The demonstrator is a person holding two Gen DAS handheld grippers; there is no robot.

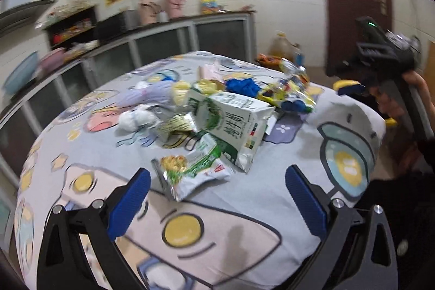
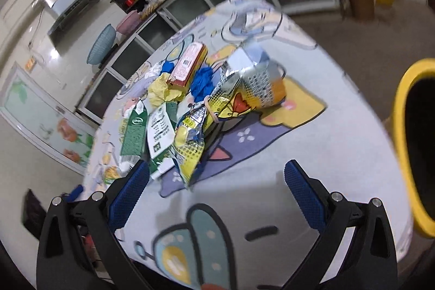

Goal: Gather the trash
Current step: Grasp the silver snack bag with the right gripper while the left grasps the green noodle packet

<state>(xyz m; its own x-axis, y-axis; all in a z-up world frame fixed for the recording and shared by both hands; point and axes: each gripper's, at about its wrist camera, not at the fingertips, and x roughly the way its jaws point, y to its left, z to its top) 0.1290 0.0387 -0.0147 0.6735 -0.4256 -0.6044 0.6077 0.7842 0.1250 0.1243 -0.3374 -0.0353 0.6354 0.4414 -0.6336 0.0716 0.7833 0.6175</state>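
The left tool hovers with its two blue ribbed pads spread wide and nothing between them. Just ahead of it, slightly left of centre, lies a flat green and white snack wrapper, crinkled and glossy, one edge lifted off the cloth. Directly beyond that is a crushed white and green milk carton, stiff card folded over on itself. Further out sits the rest of the pile: white crumpled tissue to the left and a bunched blue plastic bag ahead.

The right tool is likewise wide open and empty. Ahead and left of it lies a yellow foil snack bag, shiny and wrinkled, with a larger puffed yellow bag beyond and a long red and yellow box further still. At the far right, off the edge of the desk, stands a yellow-rimmed bin with a dark interior.

All trash rests on the desk, which is covered in a soft cartoon-print cloth. The step in hand looks to be choosing a first piece. The near wrappers are thin and slippery, so pinching a raised edge or fold would probably hold better than pressing flat, and would avoid snagging the cloth.
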